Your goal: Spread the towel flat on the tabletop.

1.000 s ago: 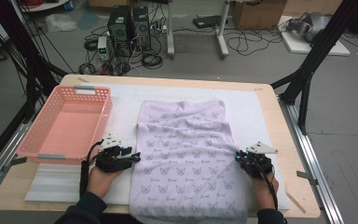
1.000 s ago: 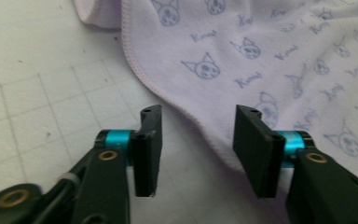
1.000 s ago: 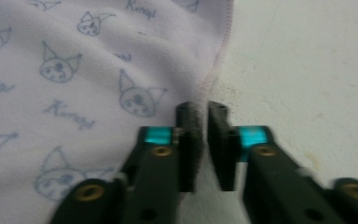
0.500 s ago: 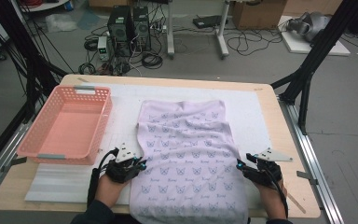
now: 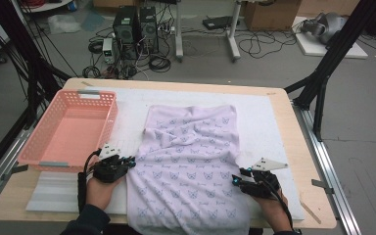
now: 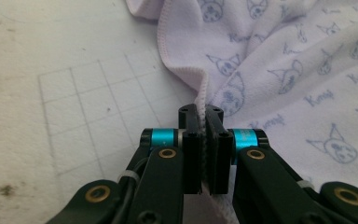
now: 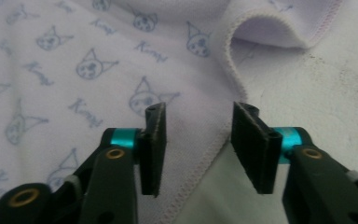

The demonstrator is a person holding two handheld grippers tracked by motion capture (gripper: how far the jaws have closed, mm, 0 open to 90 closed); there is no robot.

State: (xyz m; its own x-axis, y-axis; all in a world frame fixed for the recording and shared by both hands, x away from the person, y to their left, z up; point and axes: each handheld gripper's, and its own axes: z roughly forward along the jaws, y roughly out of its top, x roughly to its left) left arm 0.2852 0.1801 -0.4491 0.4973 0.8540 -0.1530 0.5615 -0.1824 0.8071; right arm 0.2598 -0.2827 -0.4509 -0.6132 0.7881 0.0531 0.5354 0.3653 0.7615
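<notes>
Both tongs work the towel [image 5: 191,161]: left tongs [image 6: 204,116] have just clamped its hem; right tongs [image 7: 198,116], half-closed, straddle the opposite edge ungripped.

On my screens the only writing sits on the lilac towel [image 6: 284,70]: a small cursive word, printed in blue-grey, repeats across the cloth between little cat-face drawings. In the left gripper view I read it as something like "Kuromi", though the letters are soft and I cannot be sure of each one. The right gripper view shows the same word, equally blurred. I can read no other label, brand or number.
</notes>
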